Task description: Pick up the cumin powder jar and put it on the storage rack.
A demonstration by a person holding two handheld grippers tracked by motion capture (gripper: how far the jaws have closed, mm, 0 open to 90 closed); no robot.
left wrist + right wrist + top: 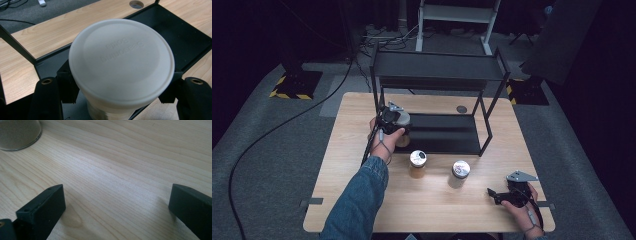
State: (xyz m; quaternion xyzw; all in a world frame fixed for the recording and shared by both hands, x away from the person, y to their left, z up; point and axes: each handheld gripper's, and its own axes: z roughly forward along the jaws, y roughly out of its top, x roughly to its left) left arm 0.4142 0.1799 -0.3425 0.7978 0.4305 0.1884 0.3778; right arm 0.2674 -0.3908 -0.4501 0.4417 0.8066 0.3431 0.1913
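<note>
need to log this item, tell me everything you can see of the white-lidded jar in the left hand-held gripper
The seasoning jar has a round, matte white plastic lid with a raised rim and embossed lettering that seems to read "Seasoning Bottle". Below the lid a pale, translucent body shows; its contents cannot be made out. It stands upright, clamped just under the lid between the black jaws of the left hand-held gripper, over the front left corner of the black rack's lower shelf. Whether it rests on the shelf cannot be told.
</note>
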